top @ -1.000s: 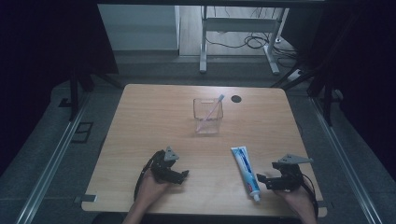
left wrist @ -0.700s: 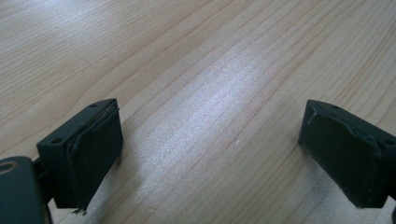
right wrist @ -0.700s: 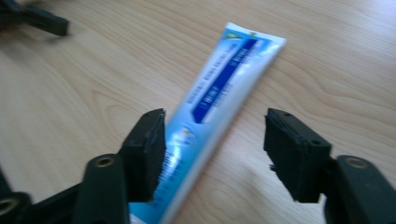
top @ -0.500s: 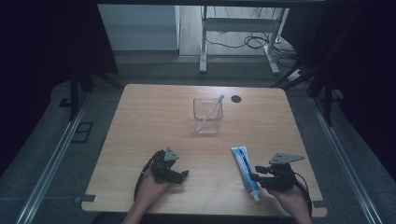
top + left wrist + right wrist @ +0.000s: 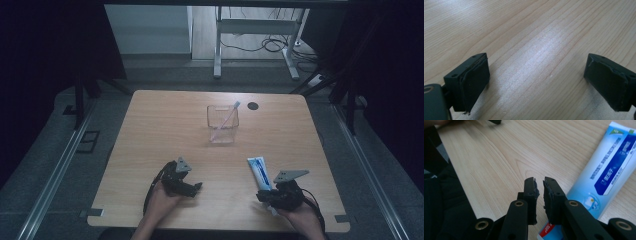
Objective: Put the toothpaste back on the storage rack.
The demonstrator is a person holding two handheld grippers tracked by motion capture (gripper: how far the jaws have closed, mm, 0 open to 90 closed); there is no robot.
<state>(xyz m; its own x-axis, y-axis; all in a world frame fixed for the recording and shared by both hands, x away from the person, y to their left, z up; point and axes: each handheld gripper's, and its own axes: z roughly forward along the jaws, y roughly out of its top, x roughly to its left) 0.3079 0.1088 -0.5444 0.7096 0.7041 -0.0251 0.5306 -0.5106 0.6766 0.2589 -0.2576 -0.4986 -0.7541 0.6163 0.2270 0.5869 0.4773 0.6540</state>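
Fingers (image 5: pixel 530 195) nearly together over pale wood table (image 5: pixel 165 120), grey floor (image 5: pixel 165 70), dark surrounds

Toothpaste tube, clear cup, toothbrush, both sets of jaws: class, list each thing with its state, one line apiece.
Toothpaste tube: lying flat on the table, near end under the right gripper.
Clear cup: upright, holding the toothbrush.
Toothbrush: leaning inside the cup, head up.
Left gripper: jaws open, nothing between them.
Right gripper: jaws have just been closing, now shut, nothing between them.
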